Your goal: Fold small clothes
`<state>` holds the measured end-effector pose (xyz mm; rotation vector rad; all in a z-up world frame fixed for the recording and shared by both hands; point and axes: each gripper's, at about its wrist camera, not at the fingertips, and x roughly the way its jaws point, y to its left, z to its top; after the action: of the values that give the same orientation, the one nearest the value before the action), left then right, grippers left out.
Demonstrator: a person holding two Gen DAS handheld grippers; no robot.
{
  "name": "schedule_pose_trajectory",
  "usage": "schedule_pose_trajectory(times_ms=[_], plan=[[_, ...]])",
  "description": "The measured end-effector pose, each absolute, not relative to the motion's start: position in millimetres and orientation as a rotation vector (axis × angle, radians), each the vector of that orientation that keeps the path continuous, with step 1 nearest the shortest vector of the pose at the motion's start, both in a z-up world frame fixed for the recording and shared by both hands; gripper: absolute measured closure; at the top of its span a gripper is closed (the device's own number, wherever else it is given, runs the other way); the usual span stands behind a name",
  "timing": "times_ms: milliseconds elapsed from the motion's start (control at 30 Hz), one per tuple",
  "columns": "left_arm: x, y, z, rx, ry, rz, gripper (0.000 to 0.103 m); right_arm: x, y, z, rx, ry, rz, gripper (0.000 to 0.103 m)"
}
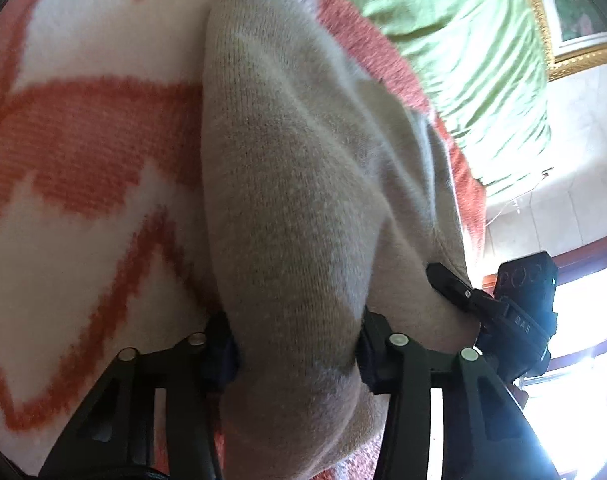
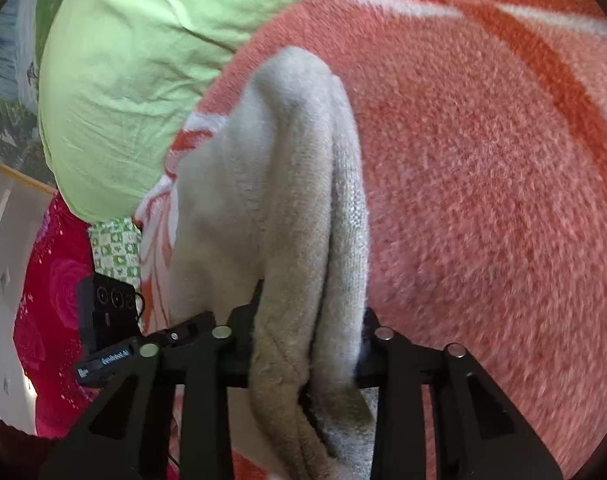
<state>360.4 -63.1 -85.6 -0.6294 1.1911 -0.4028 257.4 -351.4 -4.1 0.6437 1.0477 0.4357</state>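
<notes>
Grey knitted garment (image 1: 299, 184) draped over an orange-and-white blanket (image 1: 75, 148), near end bunched up and lifted from the blanket. Left gripper (image 1: 295, 344) clenched on that near end, thick wool filling the gap between its two black fingers (image 1: 219, 354). Right gripper (image 2: 309, 340) likewise grasping the same garment (image 2: 299, 184), a doubled fold of wool pinched between its fingers (image 2: 239, 336) and hanging below them. In the left wrist view, right gripper's fingertip (image 1: 449, 284) pressed against the garment's right edge, its black camera body just behind.

Blanket under the garment fuzzy, with broad orange bands on a cream ground on the garment's left side (image 1: 75, 148), and mostly orange with pale stripes on the garment's right side (image 2: 483, 184). Light green pillow (image 2: 127, 92) lying beyond the garment's far end, wrinkled, touching the blanket's edge. Green-and-white checked cloth (image 2: 115, 248) and a deep pink rose-patterned cloth (image 2: 55, 304) below the pillow, left of the garment. Gold-framed picture (image 1: 563, 20) on a pale wall behind the pillow. Bright window with a wooden frame (image 1: 583, 320) to the garment's right, strongly overexposed. White panelled door or cupboard front (image 2: 3, 280) further left than the pink cloth; impossible to tell which.
</notes>
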Motion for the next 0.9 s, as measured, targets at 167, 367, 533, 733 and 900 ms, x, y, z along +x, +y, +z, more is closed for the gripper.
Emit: schedule_pose_trajectory(times_ms=[167, 367, 533, 733, 900], plan=[[347.5, -40.3, -50.4, -0.607, 1.108, -0.385, 0.06, 233.7, -312.9, 24.6, 0.648, 0.971, 0.492, 0.074], [312.8, 20.1, -16.4, -0.576, 1.04, -0.327, 0.06, 231.7, -249.7, 37.6, 0.601, 0.942, 0.582, 0.074], [270.2, 71.4, -15.3, -0.592, 1.039, -0.266, 0.06, 229.5, -195.8, 24.2, 0.583, 0.992, 0.679, 0.074], [231.4, 125.3, -44.1, -0.683, 1.094, -0.259, 0.06, 219.1, -163.4, -13.7, 0.602, 1.111, 0.701, 0.074], [225.4, 133.0, -57.2, -0.671, 1.138, -0.281, 0.057, 216.1, -167.1, -39.0, 0.614, 1.169, 0.642, 0.074]])
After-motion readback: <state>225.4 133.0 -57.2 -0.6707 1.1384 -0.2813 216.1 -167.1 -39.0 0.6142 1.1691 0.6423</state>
